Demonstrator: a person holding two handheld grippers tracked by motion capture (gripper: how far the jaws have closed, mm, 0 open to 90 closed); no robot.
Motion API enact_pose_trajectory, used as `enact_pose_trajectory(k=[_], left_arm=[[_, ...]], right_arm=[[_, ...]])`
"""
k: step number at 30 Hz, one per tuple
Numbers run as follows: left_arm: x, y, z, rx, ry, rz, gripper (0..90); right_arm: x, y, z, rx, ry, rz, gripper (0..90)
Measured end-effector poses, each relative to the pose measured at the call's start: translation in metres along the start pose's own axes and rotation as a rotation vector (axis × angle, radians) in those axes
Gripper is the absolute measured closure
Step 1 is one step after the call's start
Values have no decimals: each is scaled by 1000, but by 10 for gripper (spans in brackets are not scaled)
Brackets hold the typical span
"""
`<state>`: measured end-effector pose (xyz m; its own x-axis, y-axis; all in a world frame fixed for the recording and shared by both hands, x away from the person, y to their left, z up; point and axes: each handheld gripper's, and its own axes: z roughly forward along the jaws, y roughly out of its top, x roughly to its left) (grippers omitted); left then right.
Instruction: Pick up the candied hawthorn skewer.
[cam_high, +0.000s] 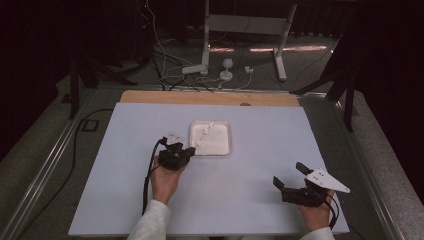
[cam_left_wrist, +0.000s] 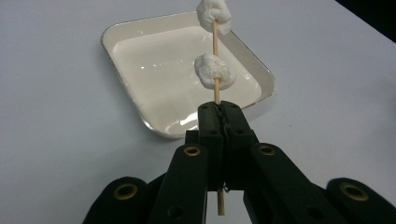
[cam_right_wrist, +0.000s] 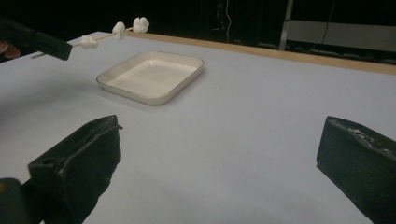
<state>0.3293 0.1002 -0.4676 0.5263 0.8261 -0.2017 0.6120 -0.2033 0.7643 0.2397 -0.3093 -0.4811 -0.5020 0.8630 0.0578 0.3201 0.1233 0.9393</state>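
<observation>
At the near right, the right claw (cam_high: 290, 176) rests low over the tabletop (cam_high: 250, 190) with its jaws spread wide and nothing between them. Farther in and to the left, the left claw (cam_left_wrist: 218, 112) is pinching a wooden skewer (cam_left_wrist: 215, 86) threaded with marshmallows (cam_left_wrist: 214, 71), held above the near left edge of the white tray (cam_left_wrist: 135, 98).

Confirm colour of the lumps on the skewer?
White lumps on the skewer; clearest in left gripper view.
</observation>
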Motion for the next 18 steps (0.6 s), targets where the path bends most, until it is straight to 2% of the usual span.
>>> enact_pose_trajectory(k=[7, 11, 18], left_arm=[[4, -10, -22, -46, -3, -3, 896], [4, -14, -33, -56, 0, 18, 896], [6, -21, -46, -70, -11, 45, 896]], right_arm=[[4, 24, 11, -15, 12, -6, 0], [8, 41, 24, -19, 16, -35, 0], [15, 68, 47, -10, 18, -52, 0]])
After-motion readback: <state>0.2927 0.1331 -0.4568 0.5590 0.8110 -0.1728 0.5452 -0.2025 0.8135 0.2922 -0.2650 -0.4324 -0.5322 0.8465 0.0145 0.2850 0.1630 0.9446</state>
